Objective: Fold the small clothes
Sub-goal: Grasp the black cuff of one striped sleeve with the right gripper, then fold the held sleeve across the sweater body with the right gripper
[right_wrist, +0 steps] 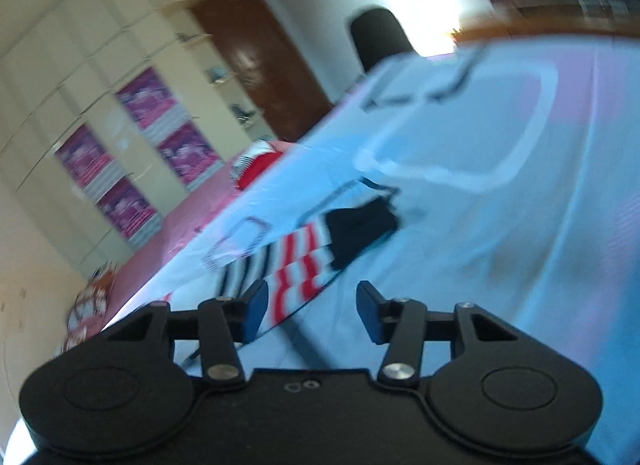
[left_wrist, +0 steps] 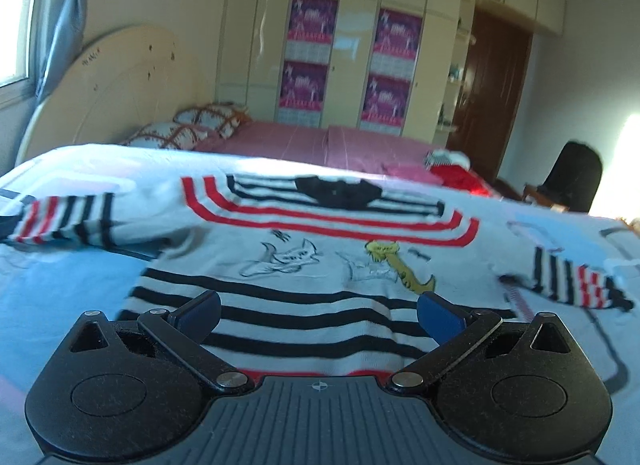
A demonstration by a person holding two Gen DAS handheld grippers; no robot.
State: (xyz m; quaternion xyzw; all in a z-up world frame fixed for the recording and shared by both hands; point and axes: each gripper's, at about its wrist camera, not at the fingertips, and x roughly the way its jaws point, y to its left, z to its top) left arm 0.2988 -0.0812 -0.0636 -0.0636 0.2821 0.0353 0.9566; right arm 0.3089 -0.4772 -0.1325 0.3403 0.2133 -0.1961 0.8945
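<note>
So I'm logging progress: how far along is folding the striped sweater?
Done: the striped sweater lies spread flat on the blue sheet, sleeves out. In hand: nothing; the left hand-held gripper and right hand-held gripper are open, the right near a sleeve. Left: every fold.

Left wrist: low over the striped sweater (left_wrist: pixel 304 265), facing the wardrobe (left_wrist: pixel 344 45).
Right wrist: rolled, close above its sleeve (right_wrist: pixel 288 265).
Shared: wardrobe, bed.

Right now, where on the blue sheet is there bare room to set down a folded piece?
Free: blue sheet right of the striped sleeve, up to the wooden edge; also below the other sleeve. Crowded: the middle, covered by the striped sweater.
</note>
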